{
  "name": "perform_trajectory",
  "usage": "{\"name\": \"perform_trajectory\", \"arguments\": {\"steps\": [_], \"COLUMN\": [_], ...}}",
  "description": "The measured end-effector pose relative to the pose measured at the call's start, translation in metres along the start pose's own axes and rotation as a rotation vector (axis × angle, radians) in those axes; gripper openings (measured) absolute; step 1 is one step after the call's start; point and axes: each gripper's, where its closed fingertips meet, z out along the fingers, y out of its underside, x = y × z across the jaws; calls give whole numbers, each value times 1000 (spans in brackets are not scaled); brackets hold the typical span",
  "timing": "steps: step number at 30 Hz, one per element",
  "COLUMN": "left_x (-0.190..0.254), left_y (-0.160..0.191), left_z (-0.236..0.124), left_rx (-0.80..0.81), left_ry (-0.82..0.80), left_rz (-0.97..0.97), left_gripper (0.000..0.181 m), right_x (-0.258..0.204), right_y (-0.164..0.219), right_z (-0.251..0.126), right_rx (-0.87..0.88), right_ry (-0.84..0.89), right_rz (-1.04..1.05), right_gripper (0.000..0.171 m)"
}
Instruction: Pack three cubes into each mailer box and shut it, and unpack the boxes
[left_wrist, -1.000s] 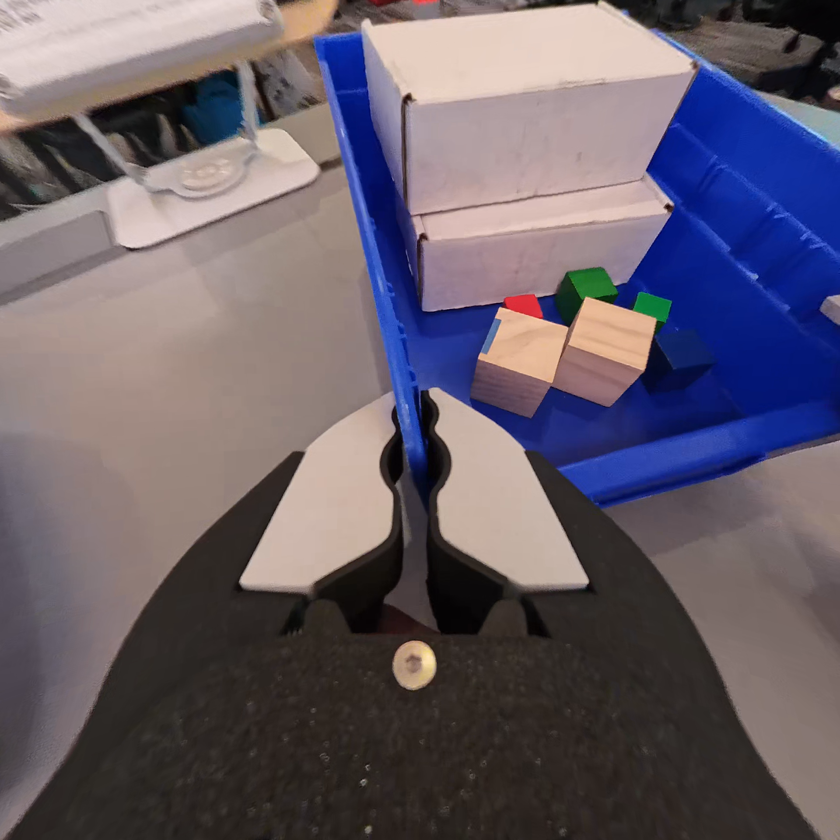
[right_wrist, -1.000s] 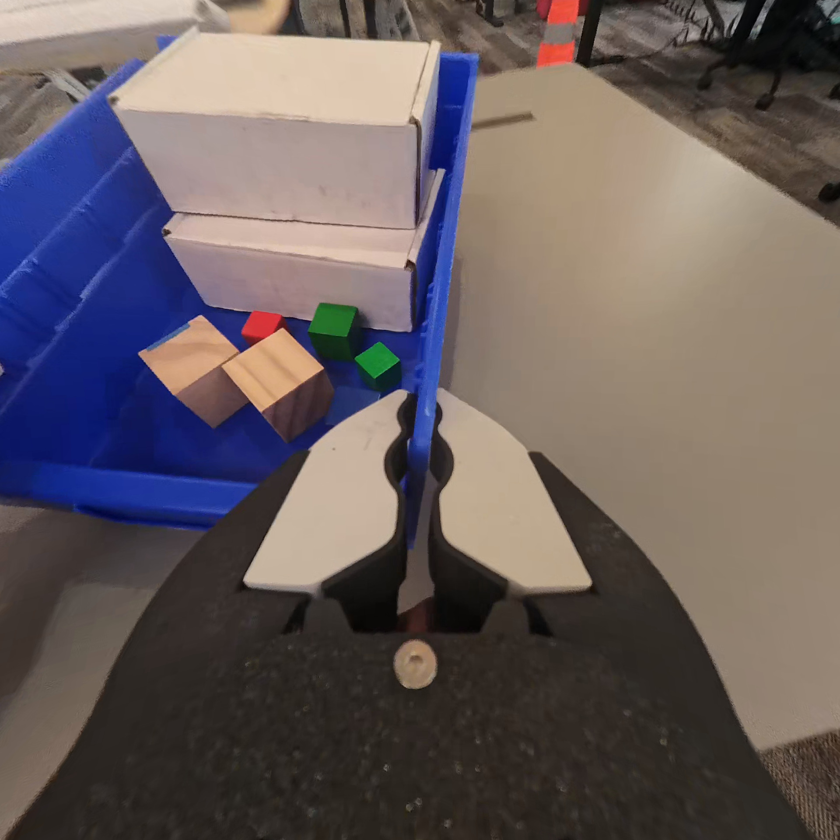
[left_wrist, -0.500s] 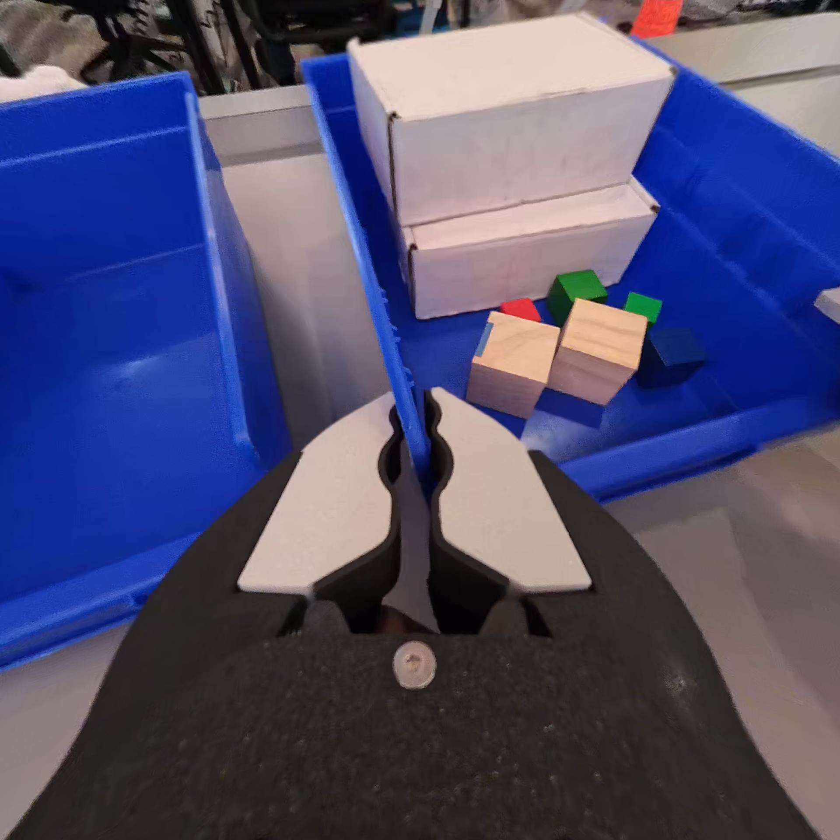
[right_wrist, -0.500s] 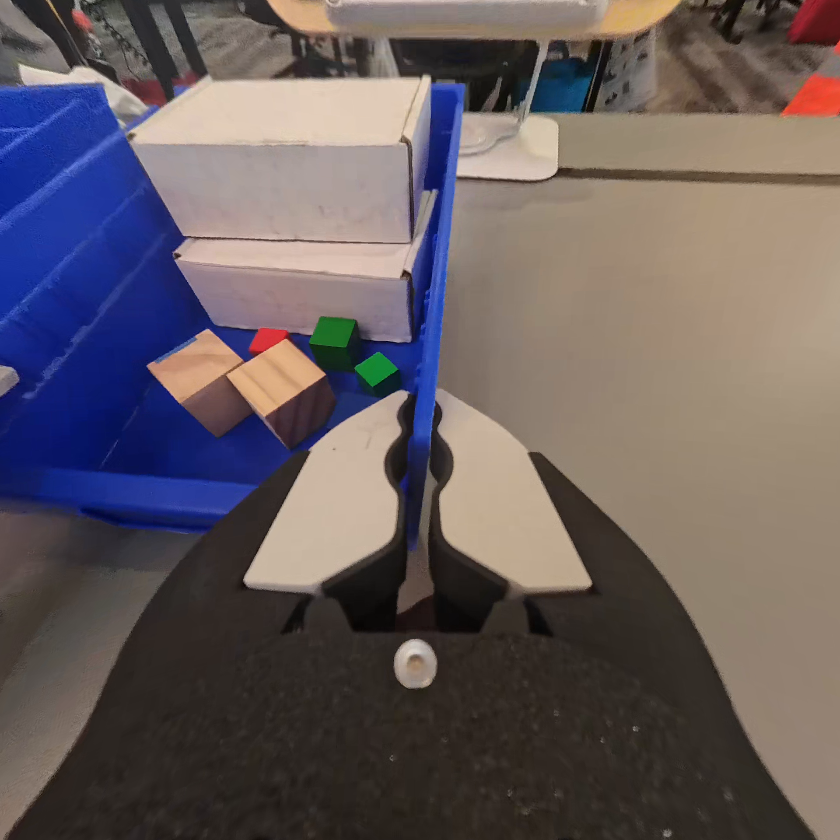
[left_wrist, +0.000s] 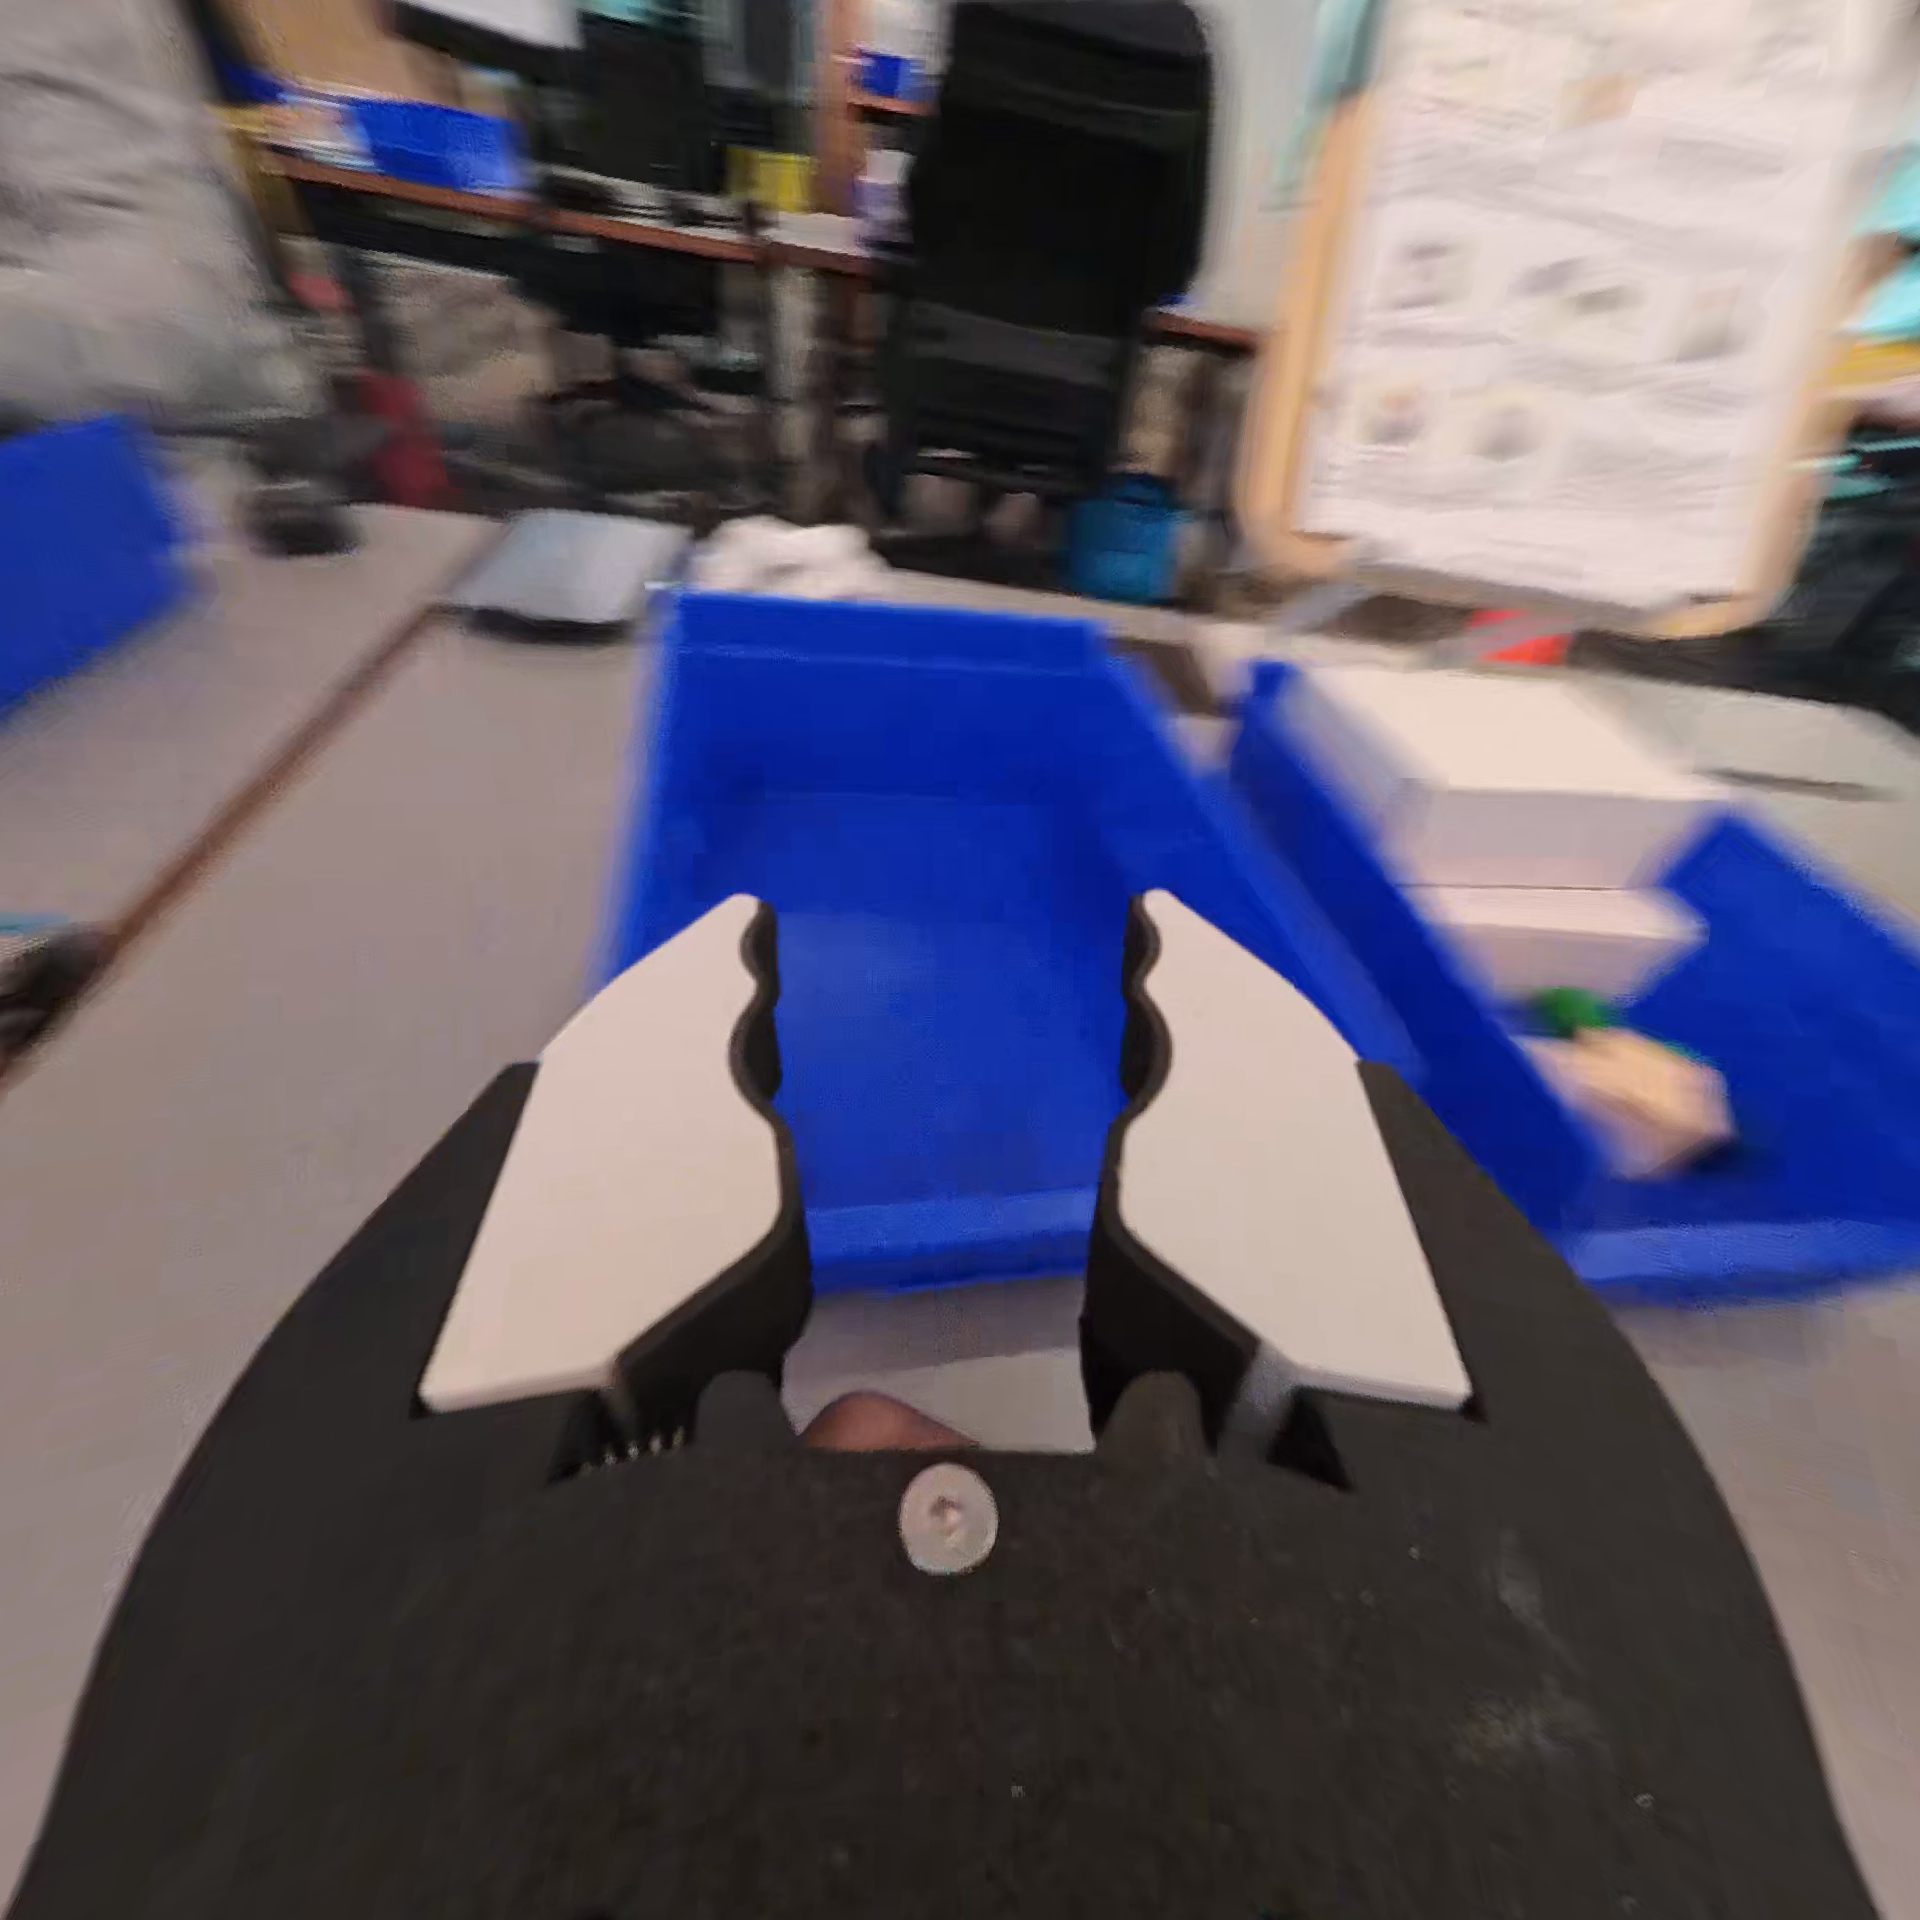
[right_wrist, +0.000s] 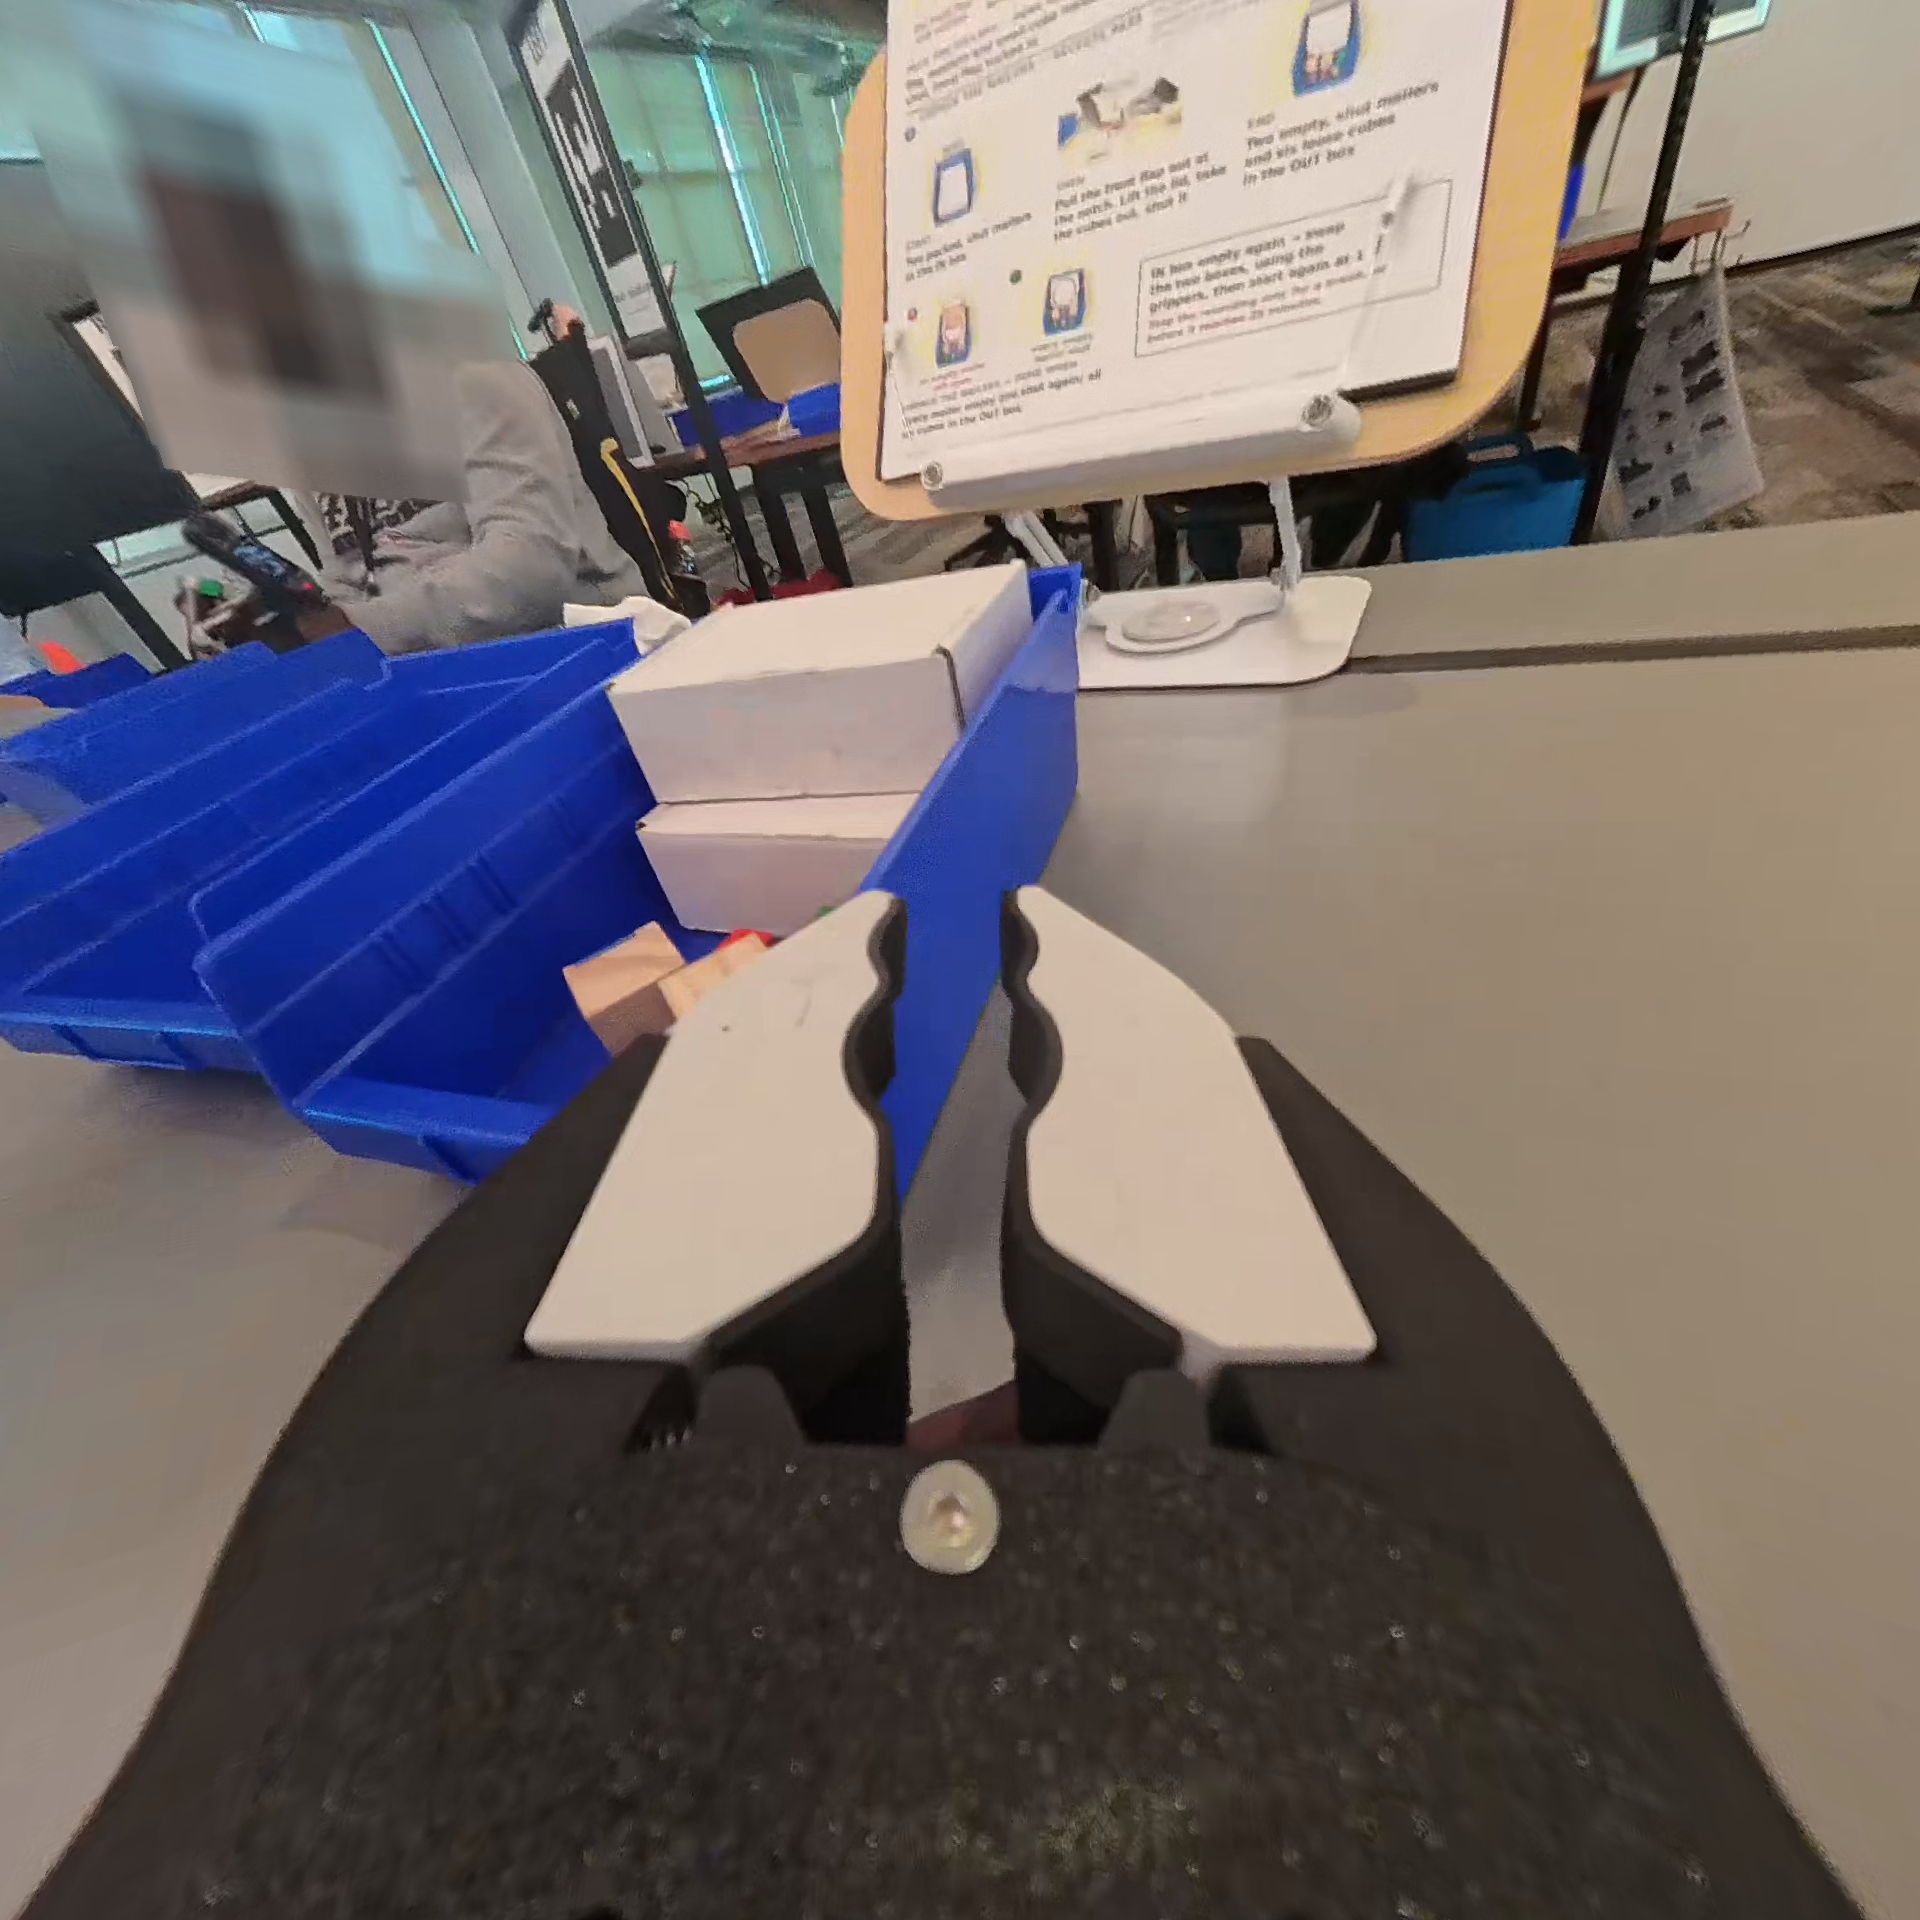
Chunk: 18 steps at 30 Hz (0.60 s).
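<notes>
**Bin wall between loosened jaws; left claw free and spread**

Left wrist view. Heavily blurred. Left gripper (left_wrist: 948, 914) spread wide, holding nothing, aimed over an empty blue bin (left_wrist: 935, 831). To its right, loaded blue bin (left_wrist: 1704, 1262) with two stacked white mailer boxes (left_wrist: 1496, 821), both shut, and wooden cubes (left_wrist: 1631, 1107) on its floor. Risk: a hasty reach at this speed likely to clip a bin wall or nudge the empty bin out of line.

Right wrist view. Right gripper (right_wrist: 951, 914) narrowly apart, straddling the loaded bin's right wall (right_wrist: 977, 831); contact with the wall not clear, no firm clamp evident. Risk: any pull on the bin likely to slip off the thin wall; a twist could tip the stacked boxes onto the cubes (right_wrist: 623, 982). A red cube (right_wrist: 746, 938) barely showing beside them.

Surface and room. Plain grey table (right_wrist: 1507, 935), smooth, offering little to stop a sliding bin. Instruction board on a white stand (right_wrist: 1174, 239) at the far edge. Person in grey seated beyond, amid desks and further blue bins.
</notes>
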Motion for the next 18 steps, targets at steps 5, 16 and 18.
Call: {"name": "perform_trajectory", "arguments": {"steps": [5, 16, 18], "left_x": [-84, -76, -74], "left_y": [67, 90, 92], "left_z": [-7, 36, 35], "left_rx": [-161, -244, -250], "left_ry": [-213, -79, -65], "left_rz": [-9, 105, 89], "left_gripper": [67, 5, 3], "right_x": [-16, -154, -181], "right_y": [10, 52, 67], "right_z": [-13, -37, -34], "right_rx": [-9, -43, -84], "right_ry": [5, -235, -295], "right_rz": [-123, -376, -347], "right_gripper": [13, 10, 11]}}
